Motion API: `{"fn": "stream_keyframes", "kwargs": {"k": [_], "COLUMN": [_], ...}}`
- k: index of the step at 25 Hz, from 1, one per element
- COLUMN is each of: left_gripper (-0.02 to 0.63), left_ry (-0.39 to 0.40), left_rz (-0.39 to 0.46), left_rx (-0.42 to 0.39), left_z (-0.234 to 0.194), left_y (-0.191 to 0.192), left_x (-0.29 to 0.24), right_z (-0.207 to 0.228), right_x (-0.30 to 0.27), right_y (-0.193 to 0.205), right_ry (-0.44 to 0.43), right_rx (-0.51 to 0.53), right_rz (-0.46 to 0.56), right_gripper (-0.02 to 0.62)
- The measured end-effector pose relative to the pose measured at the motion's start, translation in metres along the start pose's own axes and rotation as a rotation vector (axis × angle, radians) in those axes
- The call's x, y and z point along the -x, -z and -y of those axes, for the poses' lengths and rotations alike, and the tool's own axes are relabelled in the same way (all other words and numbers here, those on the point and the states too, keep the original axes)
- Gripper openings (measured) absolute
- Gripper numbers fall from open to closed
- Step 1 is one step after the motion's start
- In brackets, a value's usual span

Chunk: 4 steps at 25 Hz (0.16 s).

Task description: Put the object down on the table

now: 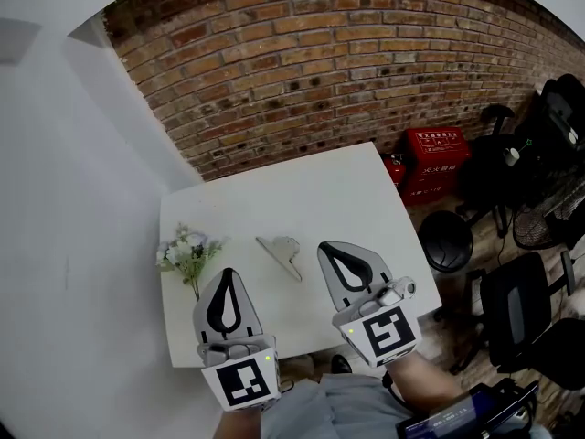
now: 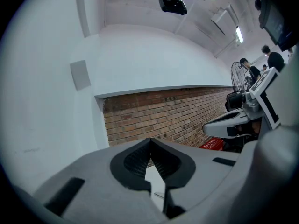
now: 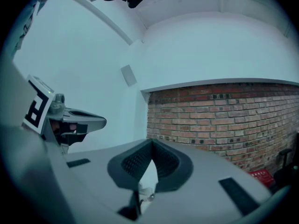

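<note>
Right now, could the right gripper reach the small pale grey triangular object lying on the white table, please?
Probably yes: the pale grey triangular object lies in the open on the white table, just left of the right gripper, nothing between them. Its jaws are shut and would need opening first.

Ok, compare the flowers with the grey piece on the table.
The flowers lie at the left edge of the table; the grey piece lies near its middle. The flowers are bushy, pale with green stems; the grey piece is flat and triangular. Both rest on the table.
</note>
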<state>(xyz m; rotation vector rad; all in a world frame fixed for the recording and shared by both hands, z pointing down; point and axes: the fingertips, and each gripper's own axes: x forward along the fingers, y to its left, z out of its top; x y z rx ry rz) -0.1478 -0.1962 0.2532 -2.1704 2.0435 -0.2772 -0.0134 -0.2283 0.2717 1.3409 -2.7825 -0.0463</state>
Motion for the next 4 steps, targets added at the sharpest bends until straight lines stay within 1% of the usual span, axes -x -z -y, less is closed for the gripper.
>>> {"fn": "stream_keyframes", "kwargs": {"k": [4], "left_gripper": [0.008], "left_ry": [0.002], "left_rz": [0.001], "left_rx": [0.002], "left_z": [-0.0014], "left_y": [-0.002], "left_x": [-0.004], "right_z": [0.0019], "right_x": [-0.0029], "right_y": [-0.0016], "right_ry": [0.004], "right_rx": [0.001], "right_rz": [0.0], "right_gripper": [0.005]}}
